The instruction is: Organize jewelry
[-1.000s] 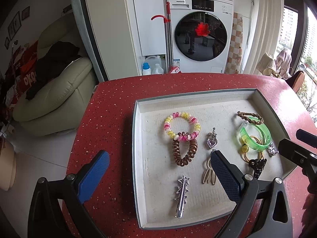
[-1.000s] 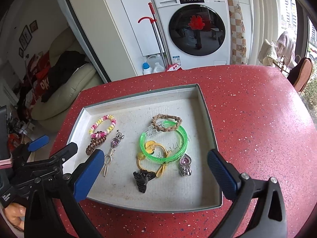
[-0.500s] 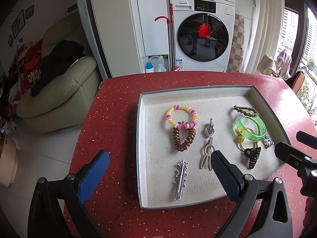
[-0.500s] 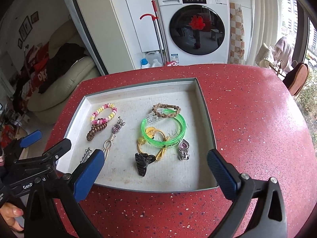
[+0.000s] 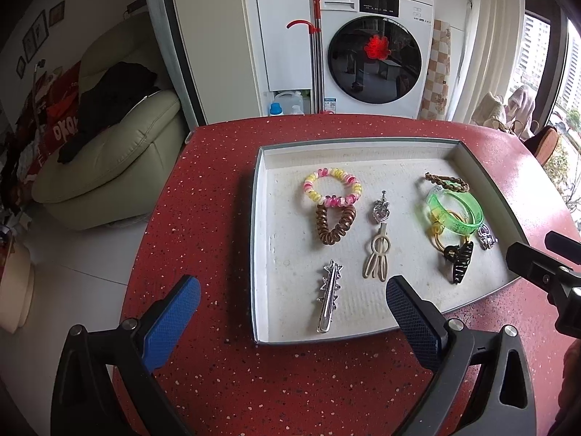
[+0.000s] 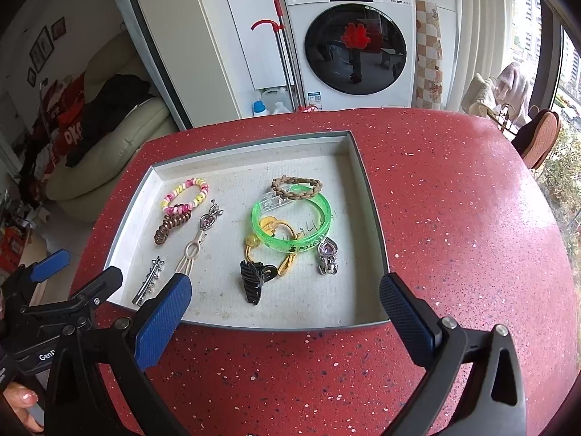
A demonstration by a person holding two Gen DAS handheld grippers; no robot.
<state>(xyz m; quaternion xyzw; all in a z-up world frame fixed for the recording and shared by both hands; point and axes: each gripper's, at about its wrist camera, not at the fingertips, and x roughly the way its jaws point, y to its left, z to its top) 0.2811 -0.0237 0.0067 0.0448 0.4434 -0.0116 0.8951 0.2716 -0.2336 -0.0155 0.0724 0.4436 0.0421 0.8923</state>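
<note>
A grey tray (image 5: pixel 256 254) (image 6: pixel 366 181) on the red table holds the jewelry. In it lie a pink-yellow bead bracelet (image 5: pixel 332 186) (image 6: pixel 185 192), a brown coil tie (image 5: pixel 334 223), a silver clip (image 5: pixel 328 299) (image 6: pixel 149 285), a beige clip (image 5: pixel 377 258), a heart pendant (image 5: pixel 380 209), a green bangle (image 5: pixel 454 210) (image 6: pixel 290 223), a braided bracelet (image 6: pixel 296 186) and a black claw clip (image 5: pixel 458 261) (image 6: pixel 252 279). My left gripper (image 5: pixel 290 319) is open and empty above the tray's near-left corner. My right gripper (image 6: pixel 287 312) is open and empty above the tray's near edge.
The red speckled table (image 6: pixel 454 236) extends right of the tray. A washing machine (image 5: pixel 374 47), a cream sofa (image 5: pixel 109 160) and a chair (image 6: pixel 537 138) stand beyond the table's edges.
Both grippers have drawn back and up from the tray, so the tray looks smaller and farther. Both stay open. The jewelry has not moved.
</note>
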